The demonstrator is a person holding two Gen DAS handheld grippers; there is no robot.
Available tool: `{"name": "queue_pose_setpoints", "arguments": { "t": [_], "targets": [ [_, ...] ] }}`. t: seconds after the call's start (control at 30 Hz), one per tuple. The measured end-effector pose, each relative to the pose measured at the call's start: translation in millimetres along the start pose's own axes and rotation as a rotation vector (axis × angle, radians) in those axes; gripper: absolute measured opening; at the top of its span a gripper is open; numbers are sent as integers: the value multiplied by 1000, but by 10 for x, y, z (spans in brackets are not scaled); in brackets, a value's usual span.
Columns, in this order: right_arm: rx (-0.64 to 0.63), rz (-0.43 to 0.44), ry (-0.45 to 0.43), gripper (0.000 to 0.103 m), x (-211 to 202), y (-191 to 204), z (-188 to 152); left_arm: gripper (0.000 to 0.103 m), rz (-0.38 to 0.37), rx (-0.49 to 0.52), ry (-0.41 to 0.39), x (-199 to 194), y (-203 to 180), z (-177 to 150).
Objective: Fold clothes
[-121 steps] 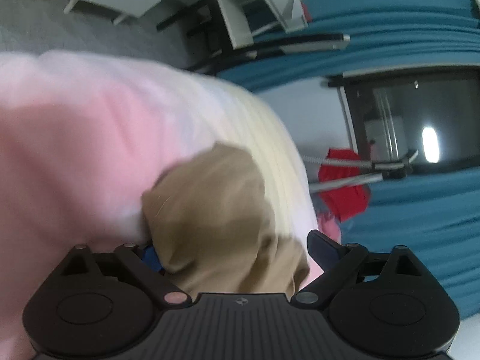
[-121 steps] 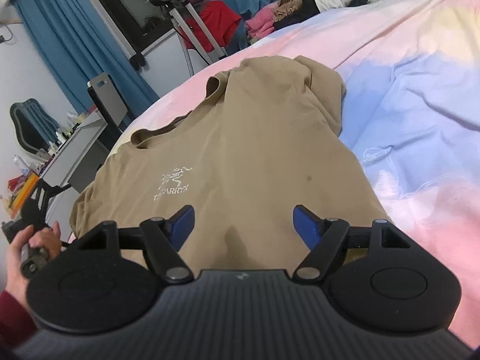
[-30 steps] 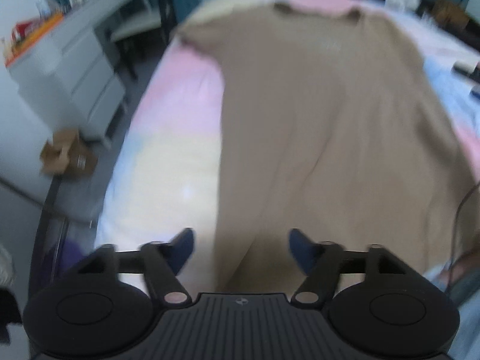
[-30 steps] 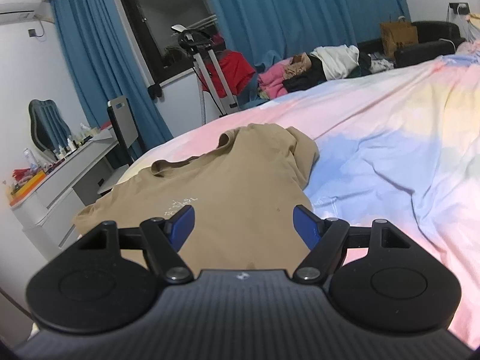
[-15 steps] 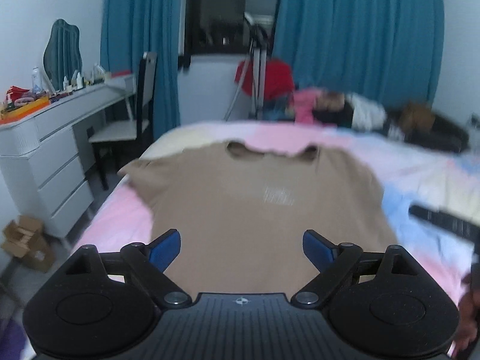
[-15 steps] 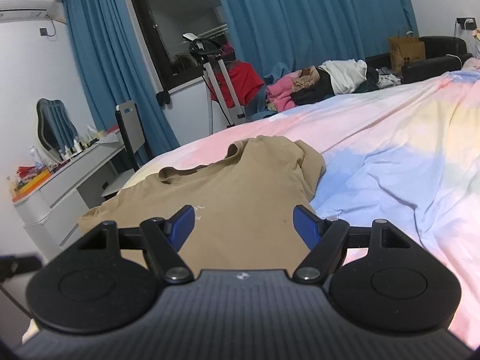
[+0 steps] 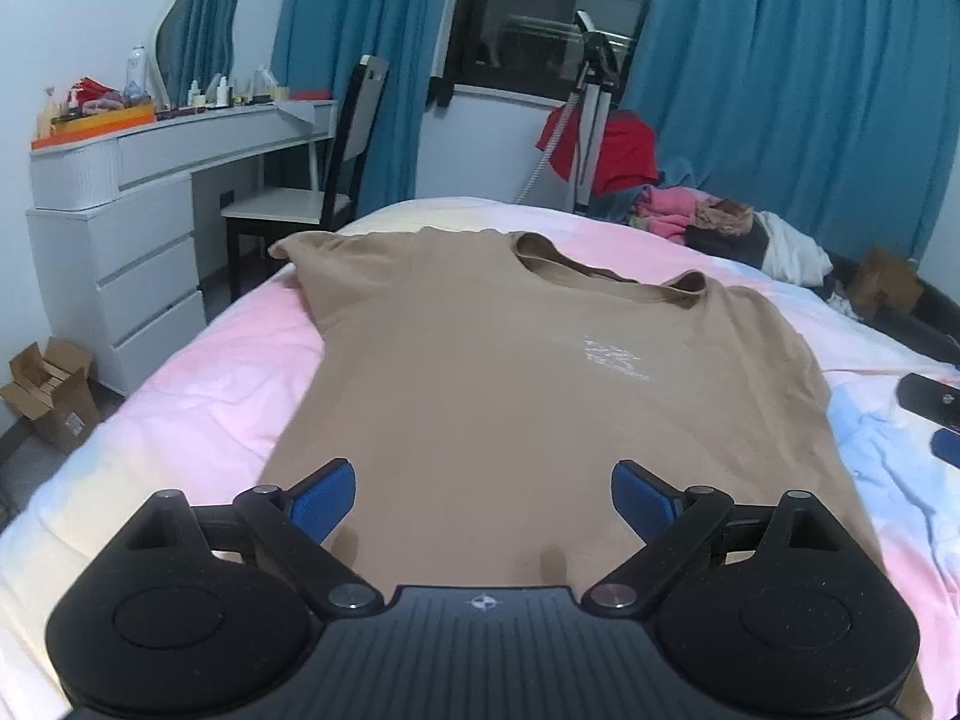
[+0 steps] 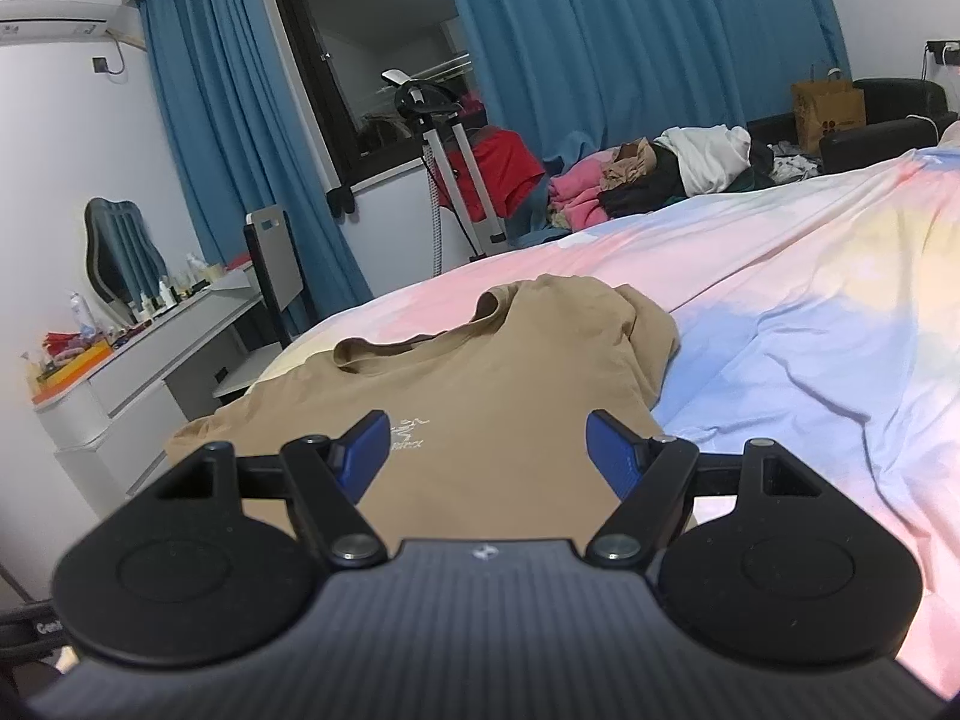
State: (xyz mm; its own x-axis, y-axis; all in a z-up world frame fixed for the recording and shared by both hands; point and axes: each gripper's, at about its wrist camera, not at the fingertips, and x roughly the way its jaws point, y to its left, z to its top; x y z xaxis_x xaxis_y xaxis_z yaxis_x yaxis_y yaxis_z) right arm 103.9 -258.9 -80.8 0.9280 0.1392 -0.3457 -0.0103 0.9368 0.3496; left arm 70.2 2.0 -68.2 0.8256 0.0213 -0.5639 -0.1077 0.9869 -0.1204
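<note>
The left gripper (image 7: 483,495) stands released, its blue-padded fingers (image 7: 319,498) spread wide and grasping nothing, poised over the near hem of the tan short-sleeved cotton T-shirt (image 7: 540,384). The right gripper (image 8: 489,450) is likewise released, pads wide apart and empty, above the shirt's chest near the small pale printed logo (image 8: 409,433); whether either claw brushes the cloth is hard to judge from these angles. The T-shirt lies front up, mostly flat, on the soft pastel pink, blue and yellow bedsheet (image 8: 810,324), collar at the far end. Its left sleeve spreads flat; its right sleeve is bunched in rounded folds. A white drawer desk (image 7: 144,228) stands far left, and blue pleated curtains (image 8: 630,36) hang behind.
</note>
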Motion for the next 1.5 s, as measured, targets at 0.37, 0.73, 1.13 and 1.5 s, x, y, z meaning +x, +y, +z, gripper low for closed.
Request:
{"name": "queue_pose_setpoints", "arguments": {
  "t": [0.37, 0.73, 1.13, 1.5],
  "targets": [
    [48, -7, 10, 70, 9, -58, 0, 95, 4, 54, 32, -18, -19, -254],
    [365, -27, -6, 34, 478, -720, 393, 95, 50, 29, 69, 67, 43, -346],
    [875, 57, 124, 50, 1966, -1885, 69, 95, -10, -72, 172, 385, 137, -364],
    [771, 12, -9, 9, 2252, -1883, 99, 97, 12, -47, 177, 609, 78, -372]
  ]
}}
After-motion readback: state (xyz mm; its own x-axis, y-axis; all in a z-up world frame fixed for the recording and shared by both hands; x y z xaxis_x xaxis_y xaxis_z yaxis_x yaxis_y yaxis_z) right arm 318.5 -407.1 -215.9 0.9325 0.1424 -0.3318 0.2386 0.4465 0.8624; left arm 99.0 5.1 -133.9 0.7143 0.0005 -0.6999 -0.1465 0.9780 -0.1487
